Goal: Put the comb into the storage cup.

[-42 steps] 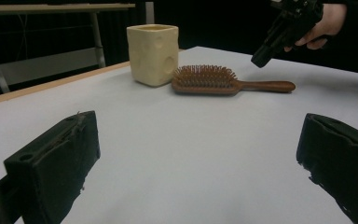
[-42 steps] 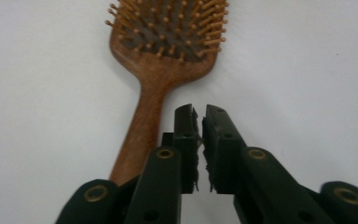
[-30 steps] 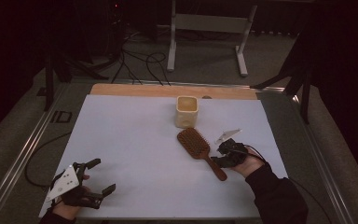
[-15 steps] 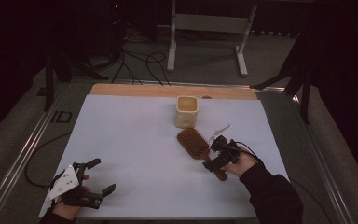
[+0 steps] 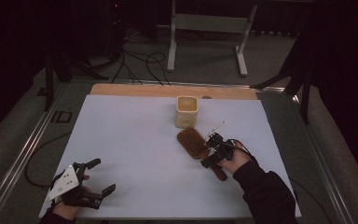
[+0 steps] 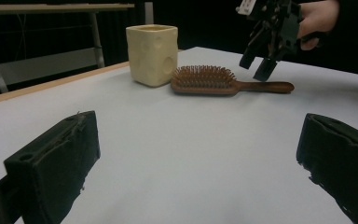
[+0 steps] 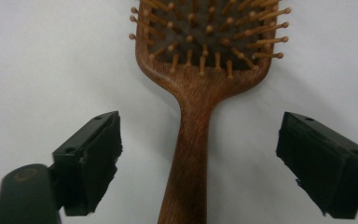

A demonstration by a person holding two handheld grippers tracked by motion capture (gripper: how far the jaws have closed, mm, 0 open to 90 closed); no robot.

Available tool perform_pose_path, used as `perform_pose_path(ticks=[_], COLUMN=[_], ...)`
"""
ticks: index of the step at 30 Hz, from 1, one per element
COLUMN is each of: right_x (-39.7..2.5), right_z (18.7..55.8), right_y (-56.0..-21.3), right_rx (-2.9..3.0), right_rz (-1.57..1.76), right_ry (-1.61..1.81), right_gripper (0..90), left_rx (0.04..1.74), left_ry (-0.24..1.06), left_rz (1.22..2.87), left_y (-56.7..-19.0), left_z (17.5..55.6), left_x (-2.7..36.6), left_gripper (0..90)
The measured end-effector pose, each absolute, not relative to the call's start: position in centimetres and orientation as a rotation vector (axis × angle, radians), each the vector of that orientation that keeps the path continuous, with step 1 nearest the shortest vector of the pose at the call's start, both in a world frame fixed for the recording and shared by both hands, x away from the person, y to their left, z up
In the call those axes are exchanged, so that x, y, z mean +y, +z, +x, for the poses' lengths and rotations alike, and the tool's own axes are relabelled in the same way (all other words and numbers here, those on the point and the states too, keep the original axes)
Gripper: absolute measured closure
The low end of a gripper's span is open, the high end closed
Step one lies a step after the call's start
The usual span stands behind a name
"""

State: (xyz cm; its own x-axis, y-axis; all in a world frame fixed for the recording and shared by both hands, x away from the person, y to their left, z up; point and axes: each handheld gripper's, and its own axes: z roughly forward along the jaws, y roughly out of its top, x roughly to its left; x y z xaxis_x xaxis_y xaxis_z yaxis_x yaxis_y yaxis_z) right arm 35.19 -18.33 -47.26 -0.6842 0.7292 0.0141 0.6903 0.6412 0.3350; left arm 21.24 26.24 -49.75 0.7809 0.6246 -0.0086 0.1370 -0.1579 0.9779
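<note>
Right tool (image 5: 213,152) hangs spread over the handle of a wooden hairbrush (image 5: 196,144) lying bristles-up at 5 o'clock from the cream cup (image 5: 187,111). Light, rigid and likely smooth, the brush is best pinched mid-handle. Left tool (image 5: 93,178) rests spread at the worktop's (image 5: 135,140) 7 o'clock corner.

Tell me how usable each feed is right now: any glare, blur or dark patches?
High view: dim, surroundings nearly black, table evenly lit, no glare. Left gripper view: cup and hairbrush fairly sharp, near jaws soft. Right gripper view: brush handle sharp, soft shadow beside it, jaws slightly blurred.
</note>
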Motion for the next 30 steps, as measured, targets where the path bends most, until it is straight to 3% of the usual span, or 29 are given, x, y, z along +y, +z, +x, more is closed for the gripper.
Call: perform_pose_path(ticks=[7, 22, 30], right_x=[-17.9, -17.0, -16.7], right_z=[35.4, 36.3, 36.8], right_y=[-47.8, -48.4, -48.6], right_rx=[2.758, 2.783, 2.795], right_rz=[1.181, 1.222, 1.246], right_ry=[0.455, 0.300, 0.237], right_gripper=[13.4, 44.6, 53.9], left_rx=[0.605, 0.610, 0.609], left_ry=[0.472, 0.471, 0.471], left_rz=[1.706, 1.697, 1.699], left_y=[-49.8, -49.8, -49.8], left_z=[21.3, 21.3, 21.3], left_x=[26.2, 26.2, 26.2], left_gripper=[0.1, 0.1, 0.1])
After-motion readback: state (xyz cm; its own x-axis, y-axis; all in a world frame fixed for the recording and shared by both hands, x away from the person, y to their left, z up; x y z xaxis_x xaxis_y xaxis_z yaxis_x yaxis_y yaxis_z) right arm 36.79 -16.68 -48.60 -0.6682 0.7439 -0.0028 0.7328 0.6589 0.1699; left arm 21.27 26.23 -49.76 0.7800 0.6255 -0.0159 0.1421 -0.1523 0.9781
